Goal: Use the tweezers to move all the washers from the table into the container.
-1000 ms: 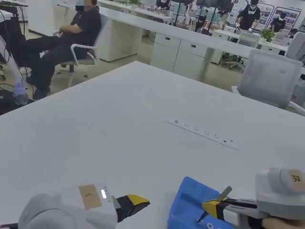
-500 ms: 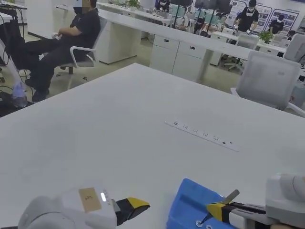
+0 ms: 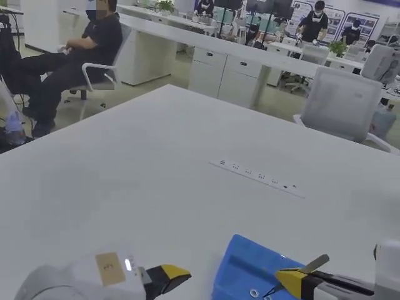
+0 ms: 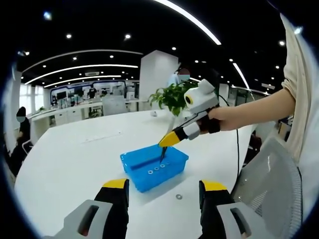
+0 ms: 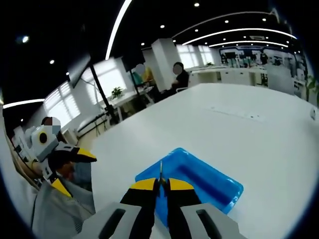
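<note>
"Where have the washers [image 4: 156,168] got to?"

"A few lie in a row inside the blue container [image 4: 149,181]. One loose washer [image 4: 178,196] sits on the bench [image 4: 75,164] just in front of it."

"And the right gripper [image 5: 160,185]?"

"Its jaws are clamped on the tweezers [image 5: 160,172], tips down inside the container. I'd guess that's so a washer drops without bouncing out."

"The left gripper [image 4: 164,185]?"

"Jaws apart and empty, hovering just before the container, probably to keep clear."
</note>
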